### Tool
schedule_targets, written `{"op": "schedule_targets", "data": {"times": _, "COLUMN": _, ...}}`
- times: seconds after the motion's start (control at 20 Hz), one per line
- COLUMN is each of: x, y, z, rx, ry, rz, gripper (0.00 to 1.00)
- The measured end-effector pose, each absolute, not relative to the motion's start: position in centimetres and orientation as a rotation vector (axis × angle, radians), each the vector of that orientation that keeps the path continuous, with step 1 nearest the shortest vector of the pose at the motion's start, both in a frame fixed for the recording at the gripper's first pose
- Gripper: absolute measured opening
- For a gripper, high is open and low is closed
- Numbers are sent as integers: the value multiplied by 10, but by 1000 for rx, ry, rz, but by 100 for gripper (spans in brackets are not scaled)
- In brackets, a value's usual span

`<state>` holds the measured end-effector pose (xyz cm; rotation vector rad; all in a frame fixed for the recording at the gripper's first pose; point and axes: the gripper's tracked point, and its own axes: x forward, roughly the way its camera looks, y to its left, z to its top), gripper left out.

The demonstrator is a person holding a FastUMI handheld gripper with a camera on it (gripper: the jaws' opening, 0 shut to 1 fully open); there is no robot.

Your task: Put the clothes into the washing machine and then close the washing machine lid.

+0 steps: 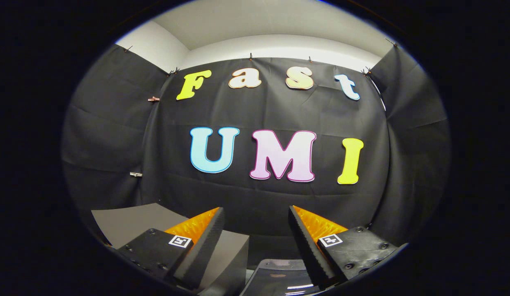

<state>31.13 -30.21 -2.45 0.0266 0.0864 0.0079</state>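
Below parted, empty tongs (256, 234), dark glossy object (279, 279), cut off, unidentifiable

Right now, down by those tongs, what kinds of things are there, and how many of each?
Tongs, fingers open with nothing between them: 1
Black-and-white square markers on the tongs: 2
Flat grey surface behind the left finger: 1
Dark glossy curved object low between the fingers, too cut off to identify: 1
Total: 5
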Motion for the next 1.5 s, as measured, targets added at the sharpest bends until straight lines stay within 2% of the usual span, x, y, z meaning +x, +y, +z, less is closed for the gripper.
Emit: {"op": "schedule_targets", "data": {"times": 1.5, "x": 298, "y": -308, "z": -14, "rx": 14, "ry": 59, "rz": 14, "gripper": 96}}
